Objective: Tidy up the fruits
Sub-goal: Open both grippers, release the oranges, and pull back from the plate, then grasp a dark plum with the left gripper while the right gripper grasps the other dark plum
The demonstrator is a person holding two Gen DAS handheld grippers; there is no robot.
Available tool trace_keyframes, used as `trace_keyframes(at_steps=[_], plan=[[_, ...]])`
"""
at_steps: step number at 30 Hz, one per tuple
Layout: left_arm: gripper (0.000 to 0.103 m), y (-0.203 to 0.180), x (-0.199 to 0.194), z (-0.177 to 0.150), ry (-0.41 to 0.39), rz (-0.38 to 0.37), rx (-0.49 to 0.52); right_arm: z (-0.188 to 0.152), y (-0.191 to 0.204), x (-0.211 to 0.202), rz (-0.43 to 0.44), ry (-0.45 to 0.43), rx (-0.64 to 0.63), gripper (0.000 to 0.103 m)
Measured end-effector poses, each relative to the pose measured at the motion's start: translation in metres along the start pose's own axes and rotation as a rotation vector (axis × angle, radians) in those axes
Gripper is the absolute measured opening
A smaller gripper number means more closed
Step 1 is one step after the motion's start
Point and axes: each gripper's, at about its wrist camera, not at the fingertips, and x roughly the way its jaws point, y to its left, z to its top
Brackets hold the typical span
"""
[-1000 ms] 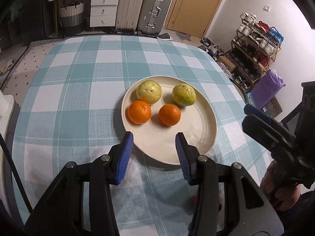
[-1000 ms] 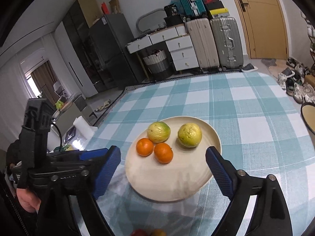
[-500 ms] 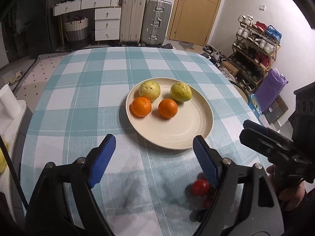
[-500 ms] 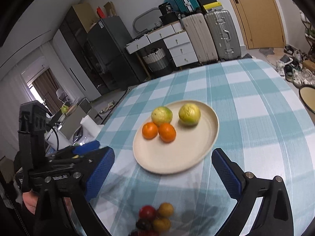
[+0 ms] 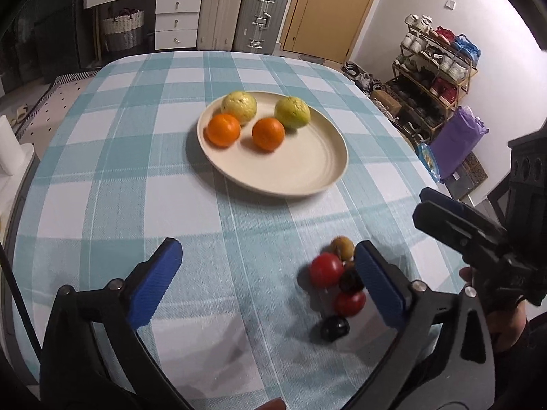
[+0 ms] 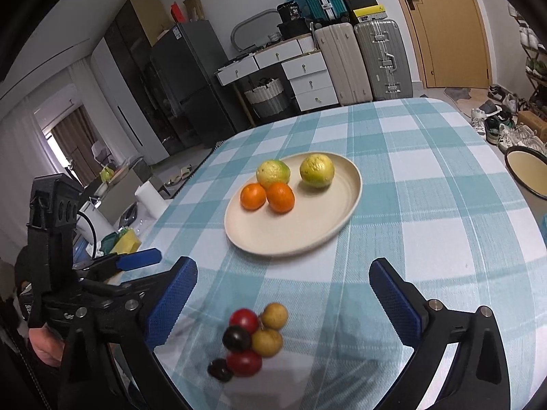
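A cream plate on the checked tablecloth holds two oranges and two yellow-green fruits. A cluster of small fruits lies on the cloth near the front edge: red ones, dark ones, tan ones. My left gripper is open and empty, its right fingertip beside the cluster. My right gripper is open and empty, above the cluster.
Suitcases and white drawers stand beyond the table's far edge. A shoe rack and a purple bag are to the right. A second plate shows off the table's right side.
Both grippers have pulled back from the plate toward the near edge. The left gripper has opened wide. The cluster of small fruits has come into view.
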Motion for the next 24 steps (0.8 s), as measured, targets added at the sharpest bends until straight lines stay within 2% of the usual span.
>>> trace_keyframes(at_steps=[7,17,24], plan=[[0.101,-0.004,0.006,-0.022,0.058,-0.030,0.015,-0.010,-0.002,-0.006,-0.020,0.003,-0.005,0.103],[0.101,-0.038,0.016,-0.051,0.106,-0.037,0.167,-0.018,-0.004,-0.011,-0.024,0.007,0.008,0.103],[0.099,-0.049,0.023,-0.058,0.120,-0.050,0.209,-0.022,-0.005,-0.010,-0.028,0.010,0.017,0.103]])
